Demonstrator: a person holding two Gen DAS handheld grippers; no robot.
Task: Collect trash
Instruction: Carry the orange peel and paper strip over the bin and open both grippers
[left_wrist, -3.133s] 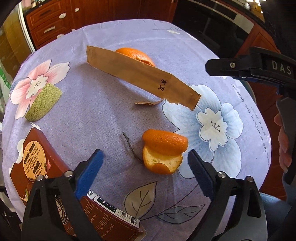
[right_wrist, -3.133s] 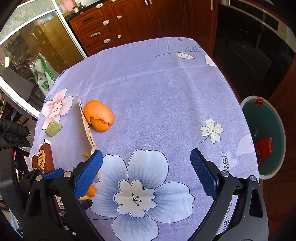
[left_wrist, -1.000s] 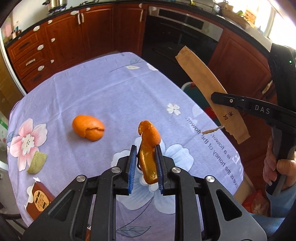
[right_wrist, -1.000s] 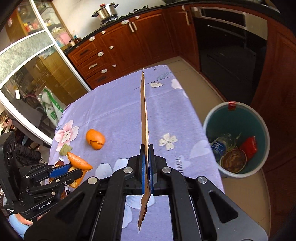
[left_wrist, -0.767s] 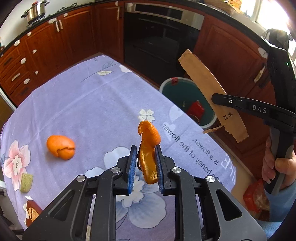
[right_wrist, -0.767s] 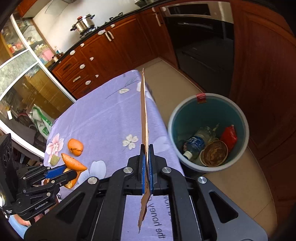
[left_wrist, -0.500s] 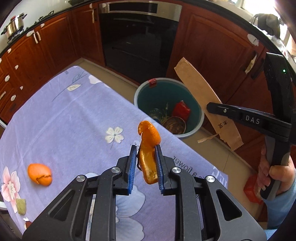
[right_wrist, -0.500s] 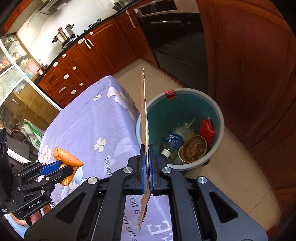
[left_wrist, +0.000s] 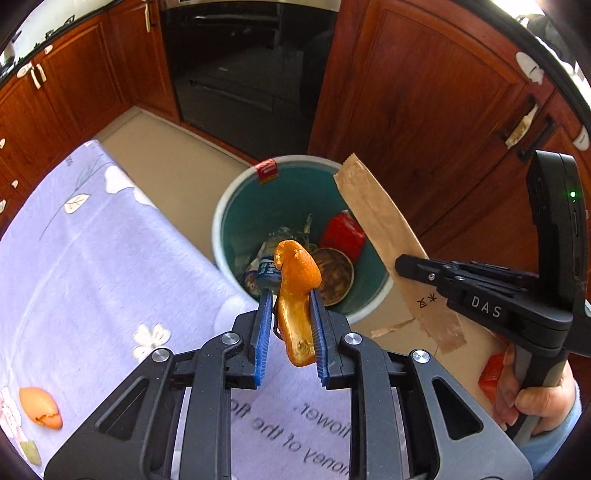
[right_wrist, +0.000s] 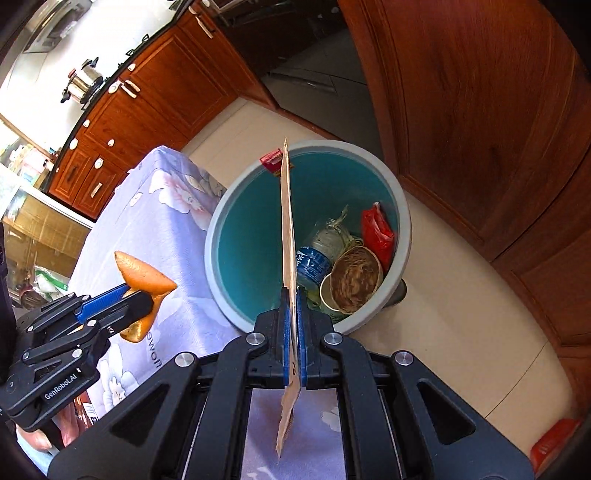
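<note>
Domestic kitchen: wooden cabinets (right_wrist: 155, 92), built-in oven (left_wrist: 240, 66), pot (right_wrist: 83, 83) on the counter, table under floral tablecloth (left_wrist: 92, 266).

The peel (left_wrist: 295, 295) hides part of the bin's (left_wrist: 221, 206) litter. The paper strip (right_wrist: 289, 236), seen edge-on, cuts across the bin's inside. The desk (left_wrist: 92, 258) runs off the frame's left edge.

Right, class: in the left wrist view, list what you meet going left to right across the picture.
Orange peel on the tablecloth → held orange peel → red wrapper in the bin → brown paper strip → right gripper.
</note>
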